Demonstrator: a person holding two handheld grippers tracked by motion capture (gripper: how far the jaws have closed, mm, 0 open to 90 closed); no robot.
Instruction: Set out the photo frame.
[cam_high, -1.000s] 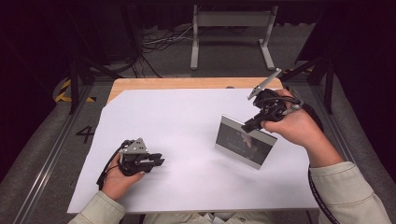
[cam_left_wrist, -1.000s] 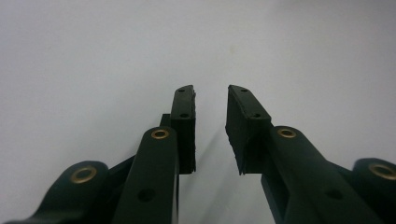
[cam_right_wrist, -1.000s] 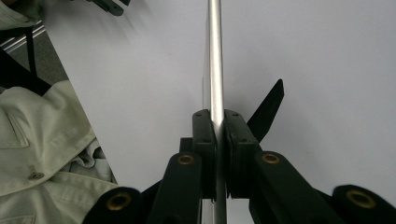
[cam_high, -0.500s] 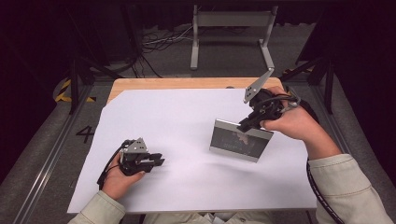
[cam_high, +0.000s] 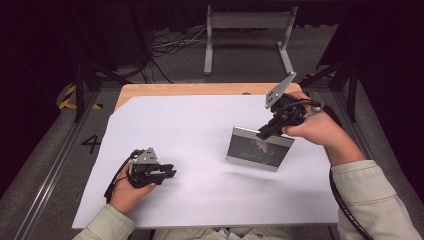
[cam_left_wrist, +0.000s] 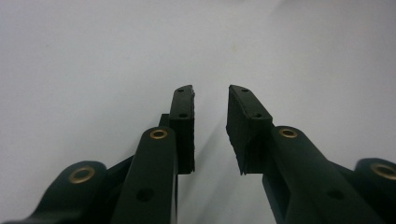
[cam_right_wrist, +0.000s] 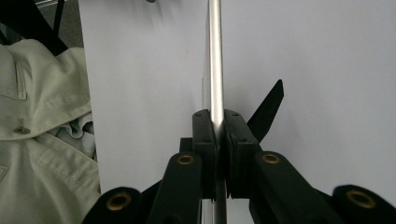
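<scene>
**Right tongs clamped on frame edge; left tongs idle and parted**

Right tongs (cam_high: 264, 132): both jaws pressed flat against the upper edge of a silver picture frame (cam_high: 259, 149), one on each face. In the right gripper view the right tongs (cam_right_wrist: 218, 128) pinch the thin metal rim of the picture frame (cam_right_wrist: 215, 60), which runs straight away from the camera; a black prop leg (cam_right_wrist: 267, 111) stands out from the frame's back to the right. The right hand (cam_high: 314, 127) holds the tool from the far right side of the bench, with the grey three-cornered plate (cam_high: 279, 90) tilted upward above it.

Frame position: right of centre on the white sheet (cam_high: 190, 130), lower edge at or near the sheet, dark glass face turned toward the person. Whether the lower edge bears weight cannot be told.

Left tongs (cam_high: 170, 173): jaws parted by a narrow gap, nothing between them. The left gripper view shows the left tongs (cam_left_wrist: 210, 126) above bare white sheet (cam_left_wrist: 93, 56). The left hand (cam_high: 131, 187) rests at the near left of the bench, well apart from the frame.

Bench (cam_high: 190, 89): wooden edge visible along the far side beyond the sheet.
</scene>
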